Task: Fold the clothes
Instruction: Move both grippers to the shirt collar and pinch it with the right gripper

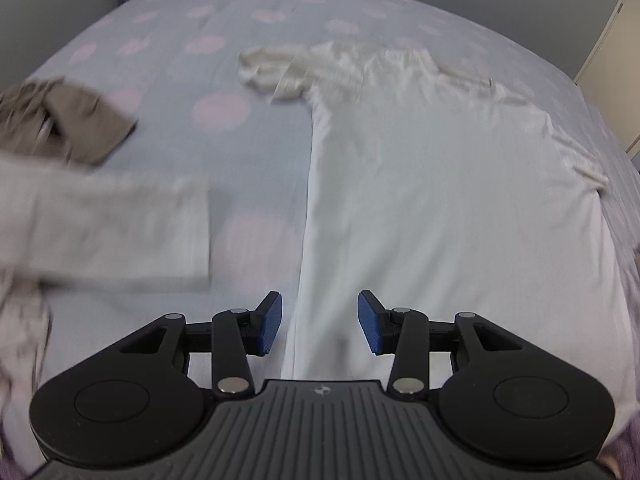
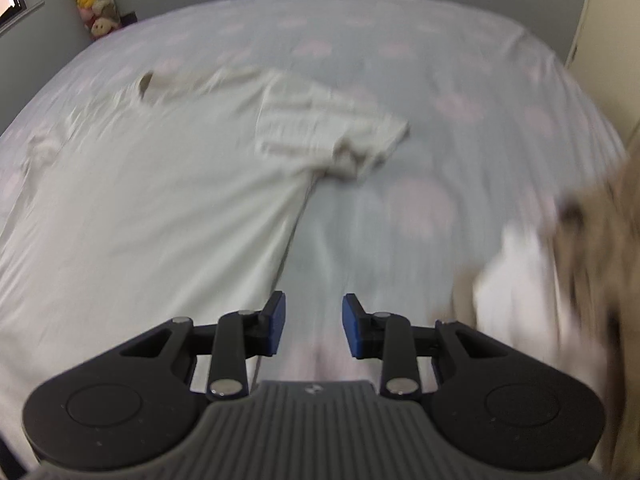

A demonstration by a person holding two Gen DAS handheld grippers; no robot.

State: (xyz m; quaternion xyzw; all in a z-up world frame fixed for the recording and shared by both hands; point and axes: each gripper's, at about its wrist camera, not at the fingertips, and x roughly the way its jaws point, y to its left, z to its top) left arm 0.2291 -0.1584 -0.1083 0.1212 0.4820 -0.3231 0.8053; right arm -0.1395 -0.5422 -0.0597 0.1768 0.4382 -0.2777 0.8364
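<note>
bed (image 1: 168, 152) with pale dotted sheet fills view | white shirt (image 1: 440, 200) spread flat mid-bed, sleeves bunched at far end | grey garment (image 1: 100, 228) near left, brown garment (image 1: 72, 120) beyond it | left tongs (image 1: 320, 328) wide, empty, over shirt's left edge | right tongs (image 2: 314, 326) wide, empty, just right of shirt's right edge

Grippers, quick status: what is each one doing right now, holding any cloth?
Left gripper: open, holding nothing, over the side edge of the white shirt.
Right gripper: open, holding nothing, over the bedsheet.
</note>
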